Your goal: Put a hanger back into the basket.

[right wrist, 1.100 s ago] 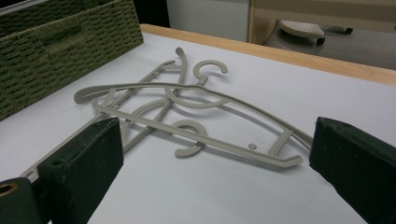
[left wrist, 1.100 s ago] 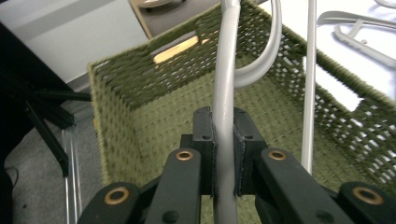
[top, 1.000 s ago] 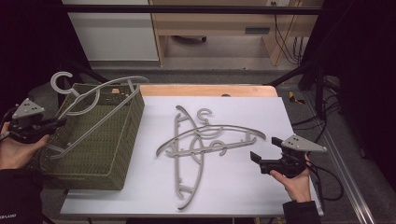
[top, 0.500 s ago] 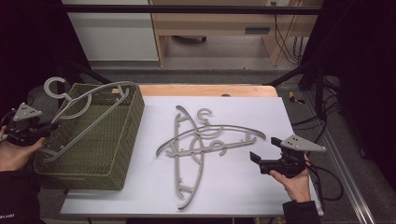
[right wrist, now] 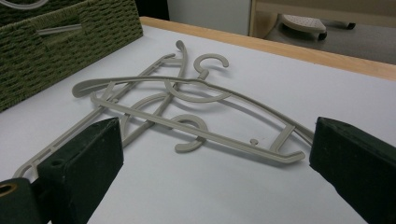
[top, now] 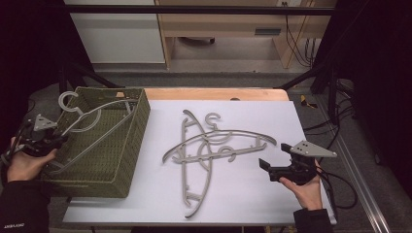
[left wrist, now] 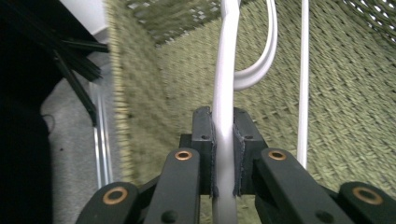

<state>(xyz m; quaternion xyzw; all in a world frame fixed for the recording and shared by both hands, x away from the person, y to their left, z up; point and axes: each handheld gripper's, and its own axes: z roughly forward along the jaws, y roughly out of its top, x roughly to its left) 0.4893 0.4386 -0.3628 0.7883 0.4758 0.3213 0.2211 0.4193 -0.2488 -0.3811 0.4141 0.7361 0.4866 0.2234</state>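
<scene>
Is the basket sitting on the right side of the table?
No, the green basket sits at the table's left edge, and grey hangers lie to its right.

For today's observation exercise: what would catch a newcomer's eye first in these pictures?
First, the grey hanger slanting into the green woven basket at the table's left, clamped by the left gripper. Next, the tangle of grey hangers lying crossed mid-table on the white sheet. The right gripper waits open beside them.
</scene>
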